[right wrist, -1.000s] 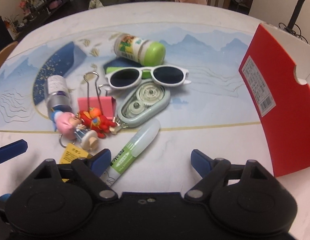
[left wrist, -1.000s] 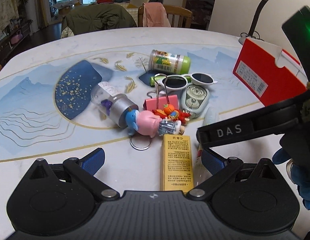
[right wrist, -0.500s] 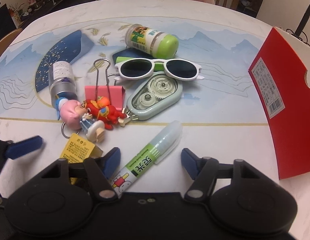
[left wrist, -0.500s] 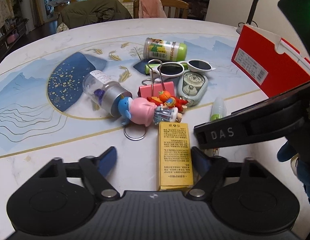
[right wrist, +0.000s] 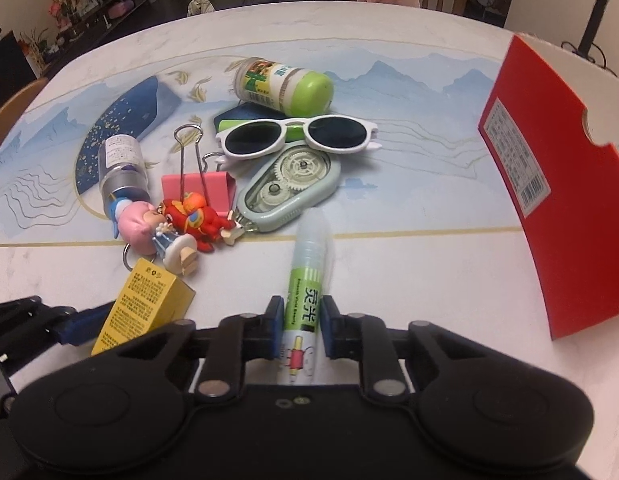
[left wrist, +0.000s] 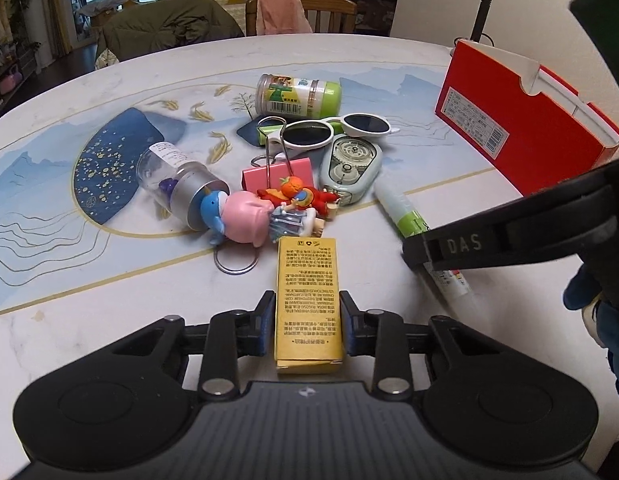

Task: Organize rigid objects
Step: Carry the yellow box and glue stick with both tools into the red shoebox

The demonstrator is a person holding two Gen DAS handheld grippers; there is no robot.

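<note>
Red box (left wrist: 521, 132) at far right of counter (left wrist: 109, 288), open side up; inside hidden from both views. Clear jar with silver cap (left wrist: 177, 182) on its side at left, a small purple thing inside, not identifiable. Green-capped bottle (right wrist: 285, 86) lying at far side; contents unreadable behind label.

Left tongs (left wrist: 308, 326) just clamped shut on yellow carton (left wrist: 307, 296), pads pressing both long sides; near end of carton cut off by tongs body. Right tongs (right wrist: 301, 330) just closed onto green glue stick (right wrist: 307, 280), gripping its label; lower end hidden under the tongs.

Sunglasses (right wrist: 297, 140) overlapping correction tape (right wrist: 289, 186). Pink binder clip (left wrist: 277, 170) partly covered by keychain figures (left wrist: 269, 210).
</note>
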